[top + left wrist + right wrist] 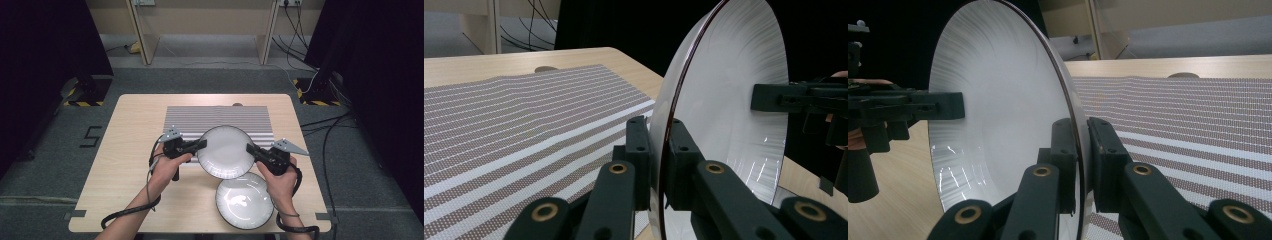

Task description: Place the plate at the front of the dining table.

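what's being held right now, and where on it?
The upper white plate: left gripper pinches its left rim, right gripper its right rim.

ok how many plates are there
2. One plate is held up by its rim between the left gripper and right gripper, over the striped mat; the other plate lies on the table near the front edge.

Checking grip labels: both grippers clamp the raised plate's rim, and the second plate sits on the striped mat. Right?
Not quite. The second plate sits on the bare table, nearer the person than the mat, as the high view shows. Both the left gripper and right gripper do clamp the raised plate.
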Motion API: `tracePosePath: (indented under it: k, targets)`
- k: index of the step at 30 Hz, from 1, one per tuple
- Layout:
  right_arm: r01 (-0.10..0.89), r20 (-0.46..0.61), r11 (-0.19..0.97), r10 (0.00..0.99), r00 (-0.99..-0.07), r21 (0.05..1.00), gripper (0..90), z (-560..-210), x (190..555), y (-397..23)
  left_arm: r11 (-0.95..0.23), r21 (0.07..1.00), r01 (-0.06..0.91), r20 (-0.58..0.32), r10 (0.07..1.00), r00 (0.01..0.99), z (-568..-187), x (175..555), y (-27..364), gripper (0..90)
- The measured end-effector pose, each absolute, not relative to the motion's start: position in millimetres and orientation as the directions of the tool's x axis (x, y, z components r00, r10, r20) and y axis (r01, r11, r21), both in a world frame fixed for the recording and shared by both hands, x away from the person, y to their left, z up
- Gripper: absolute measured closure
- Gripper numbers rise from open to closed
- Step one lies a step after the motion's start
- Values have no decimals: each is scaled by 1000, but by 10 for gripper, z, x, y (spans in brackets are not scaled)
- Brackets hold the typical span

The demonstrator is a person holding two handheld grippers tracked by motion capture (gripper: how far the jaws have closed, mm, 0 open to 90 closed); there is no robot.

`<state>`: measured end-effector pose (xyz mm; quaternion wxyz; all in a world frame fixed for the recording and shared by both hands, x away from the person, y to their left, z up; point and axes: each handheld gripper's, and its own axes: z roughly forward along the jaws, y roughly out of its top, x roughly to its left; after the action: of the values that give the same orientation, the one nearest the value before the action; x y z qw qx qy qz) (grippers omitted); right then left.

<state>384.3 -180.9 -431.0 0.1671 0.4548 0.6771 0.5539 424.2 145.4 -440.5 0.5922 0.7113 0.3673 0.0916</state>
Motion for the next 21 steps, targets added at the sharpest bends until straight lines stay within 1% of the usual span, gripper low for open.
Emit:
tracePosePath:
  k: [21]
  targets:
    - [432,267,-18,809,-523,902,822,-4336,3999,-1717,-19,908,418,-305,655,692,-4426,4353,1510,827]
